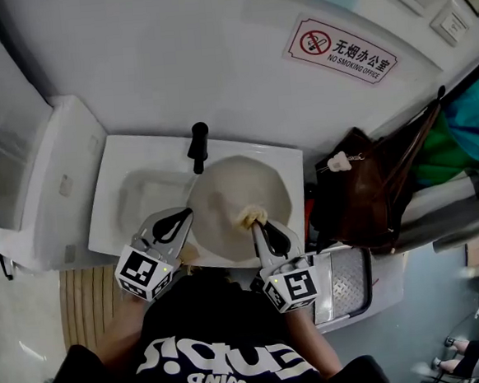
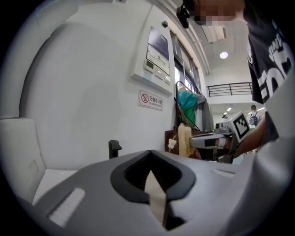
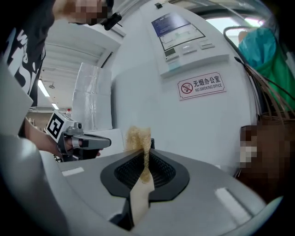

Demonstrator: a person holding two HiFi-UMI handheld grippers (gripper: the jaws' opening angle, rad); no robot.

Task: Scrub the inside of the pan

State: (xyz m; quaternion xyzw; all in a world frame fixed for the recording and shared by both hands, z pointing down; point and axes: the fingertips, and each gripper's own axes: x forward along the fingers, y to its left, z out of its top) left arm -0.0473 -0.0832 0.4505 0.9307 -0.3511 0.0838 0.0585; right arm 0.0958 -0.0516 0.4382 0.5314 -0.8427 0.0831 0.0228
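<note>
A round beige pan (image 1: 228, 197) lies in the white sink (image 1: 129, 205), under the black tap (image 1: 198, 146). My right gripper (image 1: 257, 223) hangs over the pan's near right part, shut on a yellowish scrub sponge (image 1: 248, 219). In the right gripper view the sponge (image 3: 138, 137) sticks up out of the closed jaws (image 3: 145, 159). My left gripper (image 1: 188, 212) is over the pan's left rim, jaws shut (image 2: 152, 167), with nothing clearly held between them. The left gripper view shows the right gripper (image 2: 199, 141) with the sponge (image 2: 184, 138) level, off to the right.
A white wall with a no-smoking sign (image 1: 341, 50) rises behind the sink. A brown bag (image 1: 359, 189) stands just right of the sink, with green cloth (image 1: 447, 149) behind it. A white box (image 1: 52, 172) borders the sink's left. A metal plate (image 1: 346, 281) lies below right.
</note>
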